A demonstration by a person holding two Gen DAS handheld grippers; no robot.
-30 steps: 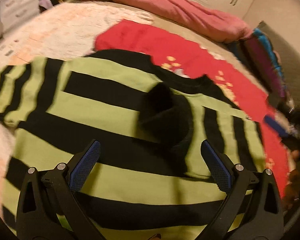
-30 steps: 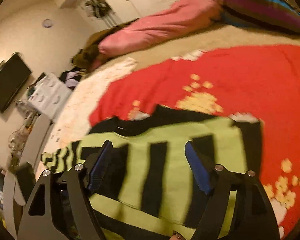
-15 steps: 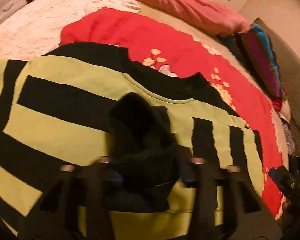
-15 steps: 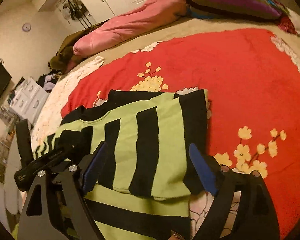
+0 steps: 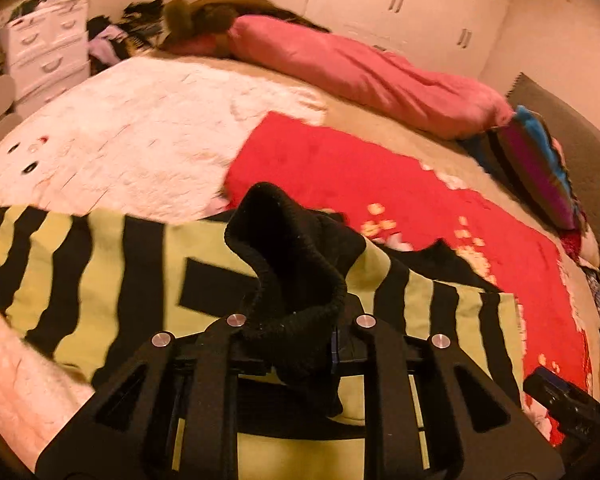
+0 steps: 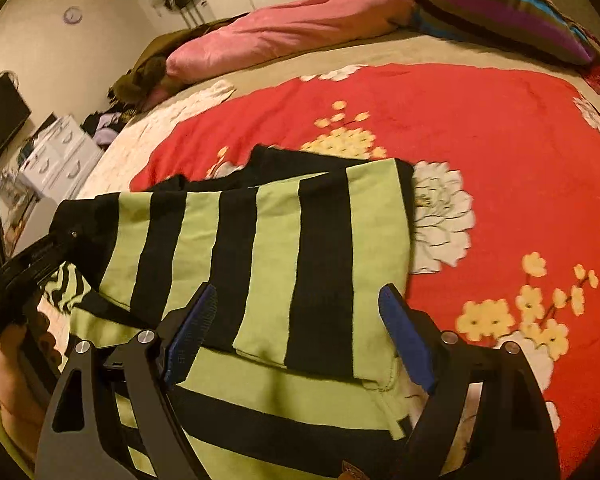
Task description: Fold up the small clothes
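Note:
A green and black striped sweater lies on the bed, one sleeve folded across its body. My left gripper is shut on the sleeve's black ribbed cuff and holds it raised above the sweater. That gripper also shows at the left of the right wrist view, pulling the sleeve out to the left. My right gripper is open and empty, hovering over the folded sleeve near the sweater's right edge.
A red flowered blanket and a white fuzzy blanket cover the bed. A pink duvet roll and a striped pillow lie at the far side. White drawers stand beside the bed.
My left gripper closed on the black cuff and lifted it up and to the left. My right gripper stayed open and drew nearer over the folded sleeve.

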